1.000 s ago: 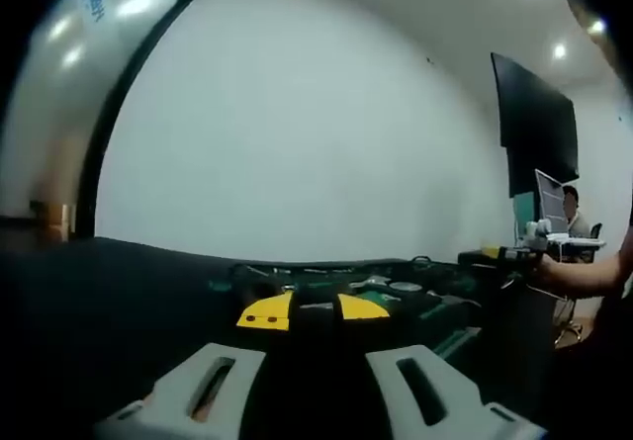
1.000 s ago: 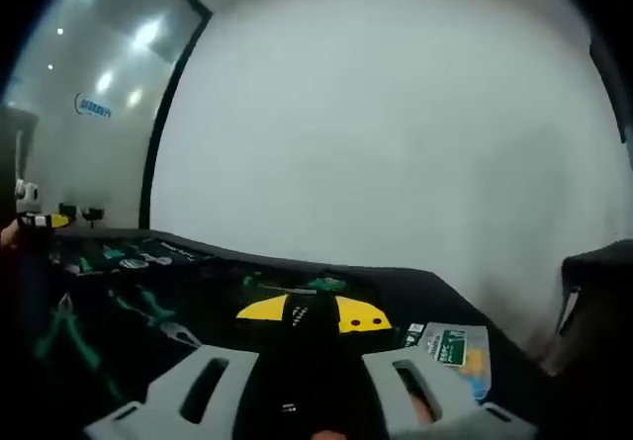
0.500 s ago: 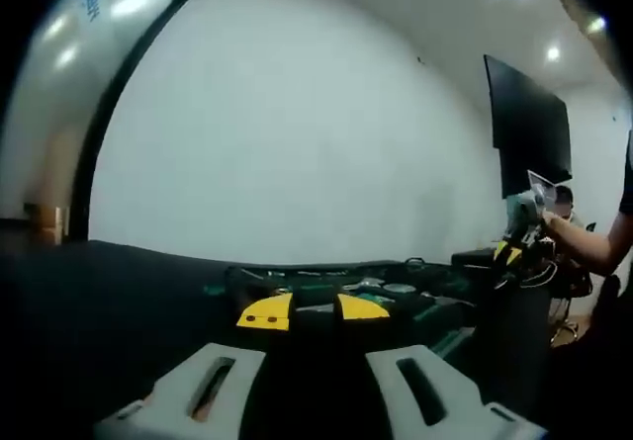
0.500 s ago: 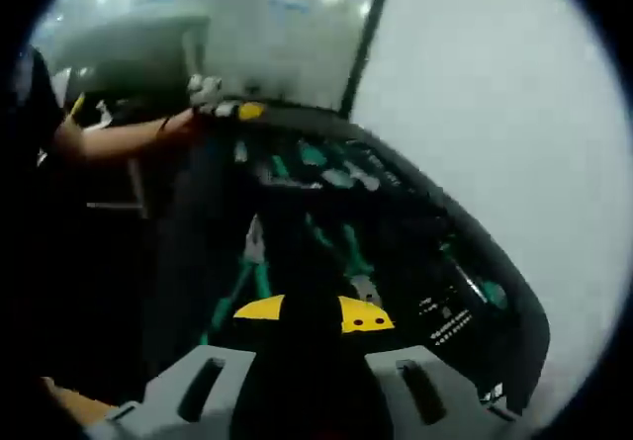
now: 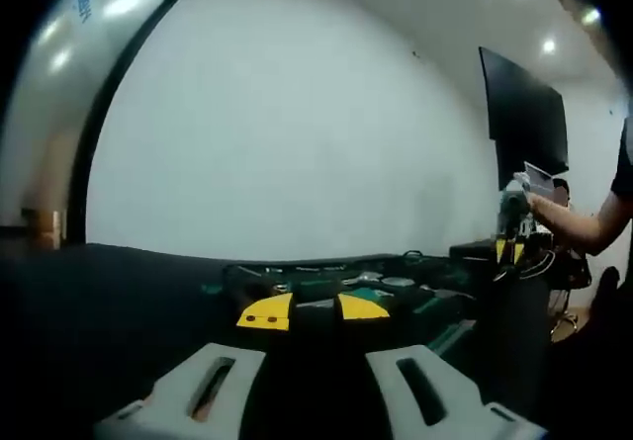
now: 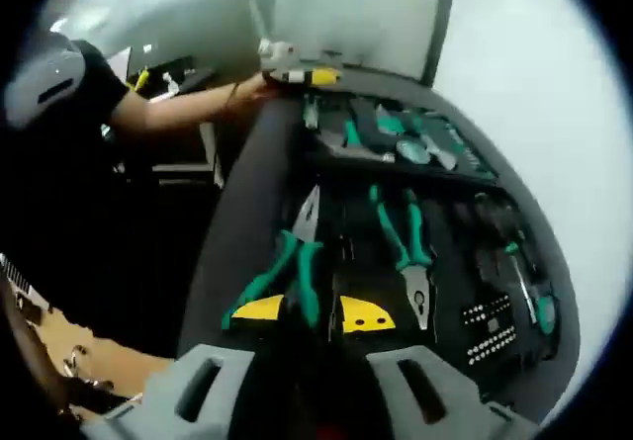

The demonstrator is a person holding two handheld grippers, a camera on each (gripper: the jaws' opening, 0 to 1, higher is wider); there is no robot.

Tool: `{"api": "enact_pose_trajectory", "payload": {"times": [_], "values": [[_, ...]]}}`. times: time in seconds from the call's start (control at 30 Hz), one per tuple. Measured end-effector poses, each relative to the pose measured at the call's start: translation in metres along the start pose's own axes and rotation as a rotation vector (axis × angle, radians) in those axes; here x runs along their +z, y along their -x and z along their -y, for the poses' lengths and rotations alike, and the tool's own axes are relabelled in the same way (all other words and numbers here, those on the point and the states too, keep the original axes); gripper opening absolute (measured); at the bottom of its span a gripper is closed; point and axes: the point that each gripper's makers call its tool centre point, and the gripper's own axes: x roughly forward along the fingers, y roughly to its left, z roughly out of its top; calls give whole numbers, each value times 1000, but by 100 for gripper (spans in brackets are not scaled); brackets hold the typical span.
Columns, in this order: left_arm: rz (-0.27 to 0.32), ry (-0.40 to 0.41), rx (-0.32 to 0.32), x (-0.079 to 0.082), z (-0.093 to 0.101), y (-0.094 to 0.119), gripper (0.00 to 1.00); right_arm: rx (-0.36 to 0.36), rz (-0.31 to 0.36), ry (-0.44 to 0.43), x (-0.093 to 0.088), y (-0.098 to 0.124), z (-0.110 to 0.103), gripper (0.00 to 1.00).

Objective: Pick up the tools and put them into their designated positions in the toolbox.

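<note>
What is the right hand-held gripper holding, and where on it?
Nothing: the right hand-held gripper is open above the green-handled needle-nose pliers, not gripping them.

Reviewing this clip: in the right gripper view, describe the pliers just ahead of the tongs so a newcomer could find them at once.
Start at the black toolbox running up the middle of the right gripper view. Near its lower left edge, just above the right tongs, lie the long-nose pliers. Their slim grey tip points up and away with the green handles toward the camera, while the neighbouring green-handled pliers point the other way, head toward the camera.
</note>
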Motion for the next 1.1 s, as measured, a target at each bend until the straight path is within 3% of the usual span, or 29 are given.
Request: {"api": "enact_pose_trajectory", "payload": {"times": [0.03, 0.07, 0.1, 0.13, 0.17, 0.2, 0.27, 0.47, 0.57, 0.6, 0.63, 0.7, 0.77, 0.8, 0.83, 0.9, 0.97, 1.03, 1.07, 1.1], "values": [[0, 1, 1, -1, -5, -1, 16, 3, 1, 0, 2, -8, 3, 15], [-1, 1, 0, -2, -5, -1, 16, 88, 42, 19, 15, -12, -6, 9], [-2, -1, -1, -2, -2, -1, 16, 11, 56, -51, 17, -14, 5, 8], [-3, -2, -1, -2, -1, -1, 16, -9, 65, -21, 10, -11, 20, 8], [-3, -3, -2, -2, -1, 0, 16, -31, 70, -56, 8, -11, 25, 7], [-1, -3, -5, -1, -1, 0, 16, -31, 98, -185, 9, -7, 21, 7], [7, 1, -13, 1, -1, 0, 16, -82, 146, -257, 8, -2, 28, 7], [33, 25, -31, 7, 0, 1, 16, -254, 274, -238, 27, 12, 0, 6], [30, 27, -37, 6, -13, 1, 16, -333, 343, -262, 33, 29, 4, 0], [28, 25, -40, 6, -14, 0, 16, -289, 381, -323, 35, 32, -2, 0], [25, 23, -42, 5, -13, 0, 16, -273, 385, -325, 35, 31, -5, 0], [21, 19, -42, 5, -9, 0, 16, -332, 384, -223, 33, 38, 4, 0], [16, 13, -38, 4, -3, 0, 16, -287, 333, -231, 28, 37, 3, 1], [12, 9, -36, 3, -3, 0, 16, -227, 292, -235, 23, 30, -4, 12], [10, 7, -34, 3, -3, 0, 16, -218, 257, -217, 18, 25, -3, 19], [6, 3, -32, 2, -3, 0, 16, -187, 164, -163, 9, 13, -7, 17], [4, 1, -29, 2, -4, 0, 16, -175, 145, -134, 5, -1, 1, 15], [5, 2, -27, 2, -4, 0, 16, -133, 147, -212, 2, -11, 14, 13], [5, 3, -27, 2, -4, 0, 16, -113, 212, -270, 9, -12, 12, 12], [5, 4, -27, 2, -4, 1, 16, -54, 268, -225, 28, -15, 9, 8]]}}
